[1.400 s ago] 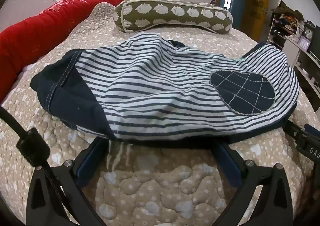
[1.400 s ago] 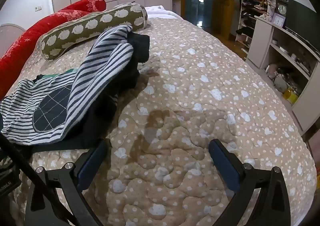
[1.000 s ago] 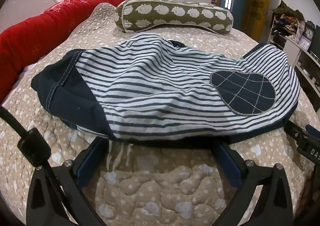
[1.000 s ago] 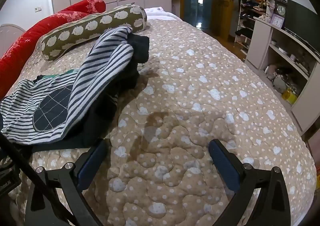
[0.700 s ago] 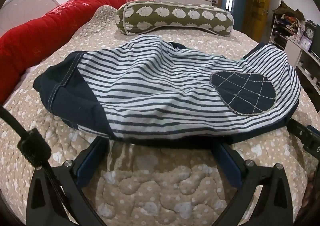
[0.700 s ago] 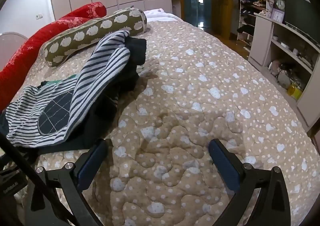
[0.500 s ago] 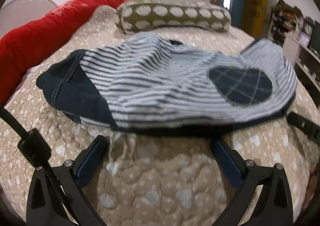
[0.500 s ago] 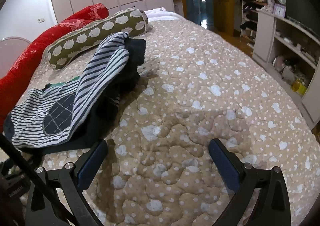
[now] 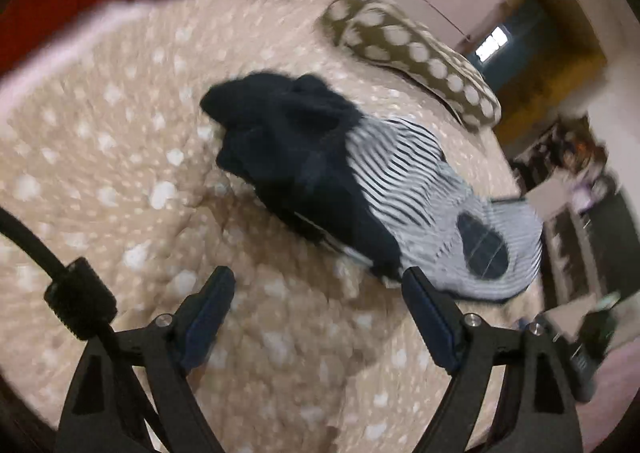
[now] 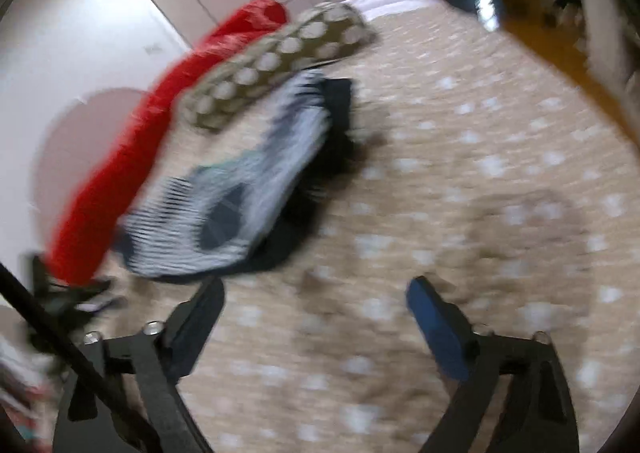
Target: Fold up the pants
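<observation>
Both grippers, left gripper (image 9: pixel 316 285) and right gripper (image 10: pixel 314 297), closing on nothing, released; striped pants (image 9: pixel 384 181) crumpled mid-frame on quilt (image 9: pixel 120 181)

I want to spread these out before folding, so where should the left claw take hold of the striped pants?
Probably the dark navy band at the near-left end of the striped pants, coming in low from the bedspread side. That end is bunched and raised, so there is an edge to pinch. The left claw is closing, with nothing between its jaws.
</observation>
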Demonstrator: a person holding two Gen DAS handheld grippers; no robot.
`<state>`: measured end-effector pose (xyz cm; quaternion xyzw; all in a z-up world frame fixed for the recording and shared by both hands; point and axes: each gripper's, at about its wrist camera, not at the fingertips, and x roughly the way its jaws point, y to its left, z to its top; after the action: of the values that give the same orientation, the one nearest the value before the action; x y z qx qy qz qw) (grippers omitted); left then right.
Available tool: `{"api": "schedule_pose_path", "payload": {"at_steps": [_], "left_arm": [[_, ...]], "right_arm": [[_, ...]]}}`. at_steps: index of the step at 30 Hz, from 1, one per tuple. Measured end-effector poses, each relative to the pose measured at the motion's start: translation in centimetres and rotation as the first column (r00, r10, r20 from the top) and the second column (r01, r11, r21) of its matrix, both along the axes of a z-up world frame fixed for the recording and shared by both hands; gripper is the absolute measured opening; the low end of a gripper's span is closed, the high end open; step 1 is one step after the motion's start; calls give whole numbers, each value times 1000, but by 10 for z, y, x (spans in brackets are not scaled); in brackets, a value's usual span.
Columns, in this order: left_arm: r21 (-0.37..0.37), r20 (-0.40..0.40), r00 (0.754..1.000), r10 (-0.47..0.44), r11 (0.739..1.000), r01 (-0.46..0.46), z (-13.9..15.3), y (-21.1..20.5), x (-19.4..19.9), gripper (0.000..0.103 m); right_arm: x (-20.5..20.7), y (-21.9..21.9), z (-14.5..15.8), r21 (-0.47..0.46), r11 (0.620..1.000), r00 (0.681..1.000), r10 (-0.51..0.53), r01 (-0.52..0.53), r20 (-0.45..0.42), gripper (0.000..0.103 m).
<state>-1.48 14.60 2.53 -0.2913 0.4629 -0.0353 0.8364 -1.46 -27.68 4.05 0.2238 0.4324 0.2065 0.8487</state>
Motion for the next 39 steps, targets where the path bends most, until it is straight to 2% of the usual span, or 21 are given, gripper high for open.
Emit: {"api": "schedule_pose_path", "payload": {"at_steps": [1,4,7,10,11,12,13,14,15,20,26,28,30,31,32,36,39], "left_arm": [[-20,1,1000,9,1000,-9,-4,3,4,85],[-33,39,999,-10,999,11,0,1,26,85],[-107,48,998,-51,993,56,-3,0,53,85],[-98,20,999,-35,995,37,-7,-5,75,84],[-84,10,1000,-13,996,14,-7,-6,78,81],[-65,-1,1000,5,998,-5,-6,-9,80,61],[-32,-22,1000,15,999,-16,-5,-10,83,28],[-48,-34,999,0,999,-2,-6,-10,85,19],[-78,-34,999,-5,997,2,-6,-8,82,14],[-81,-8,1000,4,997,-5,14,-8,54,13],[26,65,998,6,1000,-8,45,-18,5,13],[70,52,998,18,997,-22,42,-18,-7,14],[114,20,999,25,993,-27,30,-17,-15,16],[117,4,1000,26,993,-27,24,-15,-20,18],[101,3,1000,23,995,-23,21,-11,-27,18],[65,53,999,13,998,-16,36,4,-59,28],[101,124,992,38,994,-50,60,14,-83,42]], "right_arm": [[9,7,-5,38,999,1000,19,-18,-19,88],[27,20,-9,24,1000,1000,17,-17,-11,86],[52,26,-12,74,997,1000,5,-5,-13,78],[76,26,-16,116,993,999,-26,28,-21,64],[86,27,-19,119,992,999,-42,45,-32,54],[90,24,-21,128,990,998,-53,58,-46,33],[95,23,-25,153,986,996,-63,73,-69,24],[97,21,-27,200,976,994,-72,88,-87,17],[96,19,-26,224,970,993,-77,95,-87,13],[72,22,6,201,977,997,-73,75,-16,10],[24,20,35,195,980,997,-48,37,52,10],[11,20,29,161,987,998,-34,25,56,10],[2,21,15,117,993,999,-25,22,26,15],[-3,20,7,78,996,999,-37,37,1,17],[-7,17,-1,50,997,999,-49,50,-21,24],[-22,-12,-9,119,987,994,-105,108,-28,41],[-24,-34,-6,157,977,989,-146,147,-19,41]]}}
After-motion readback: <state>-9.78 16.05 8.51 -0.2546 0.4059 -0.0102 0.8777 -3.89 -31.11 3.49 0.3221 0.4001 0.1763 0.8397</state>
